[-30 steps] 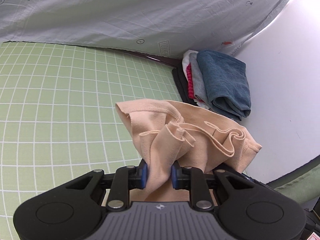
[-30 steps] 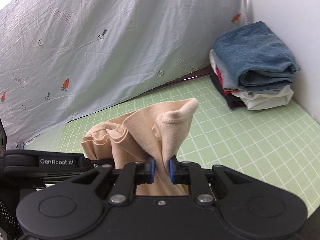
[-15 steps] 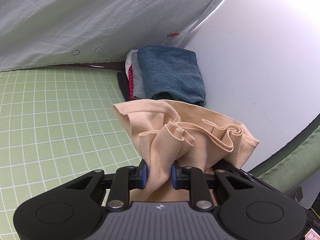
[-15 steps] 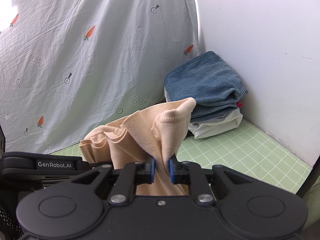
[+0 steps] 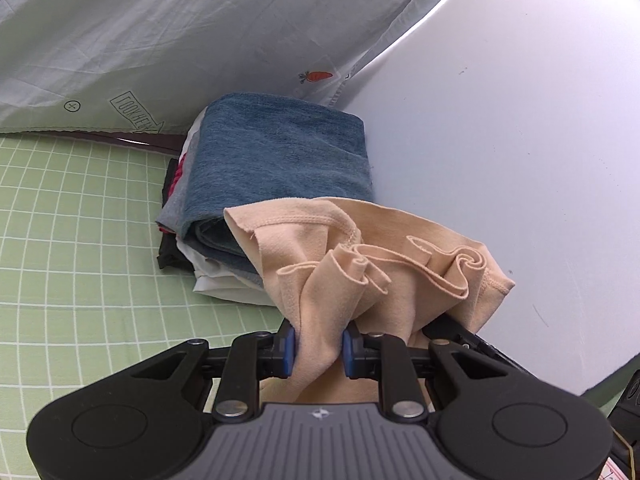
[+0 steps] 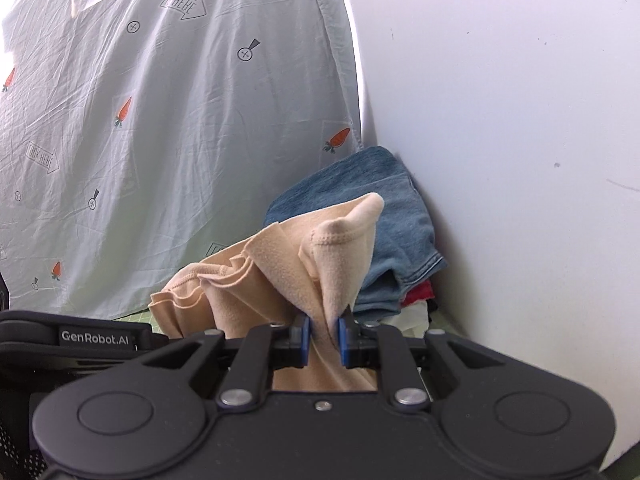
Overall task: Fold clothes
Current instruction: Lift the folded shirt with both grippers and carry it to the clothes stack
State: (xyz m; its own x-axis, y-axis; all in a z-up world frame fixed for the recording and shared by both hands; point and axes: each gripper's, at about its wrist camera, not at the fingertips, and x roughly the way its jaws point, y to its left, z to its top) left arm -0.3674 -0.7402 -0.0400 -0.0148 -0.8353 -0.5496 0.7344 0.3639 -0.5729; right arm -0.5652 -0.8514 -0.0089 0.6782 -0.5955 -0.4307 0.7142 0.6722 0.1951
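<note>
- Both grippers are clamped on the same peach garment [image 5: 360,276]. The left gripper [image 5: 318,346] has a thick bunch of it pinched between its blue pads, and the right gripper [image 6: 323,334] is squeezing a thinner fold. The garment is up in the air, not on the mat.
- The stack of folded clothes [image 5: 276,184] sits at about 11 o'clock from the left gripper, with the folded denim piece [image 6: 400,216] on top, tucked into the corner where the white wall [image 5: 500,140] meets the carrot-print sheet [image 6: 160,120].
- Biggest risk imo: the garment is held bunched and rumpled, not as a flat packet. If it's dropped on the stack like that, it'll probably land as a lump and the fold is basically wasted.
- The stack looks a bit uneven, with the white and red layers poking out at the sides. A push from either gripper while lowering could shove the denim piece sideways or tip the pile.
- That wall is really close on the right side. The right gripper could bump it on the way in, tugging the cloth.
- If one gripper lets go before the other, the loose half could flop over the front edge of the stack onto the green grid mat [image 5: 80,260].
- The loose flaps at 12 to 2 o'clock from the left gripper could catch under the garment and fold back on themselves.
</note>
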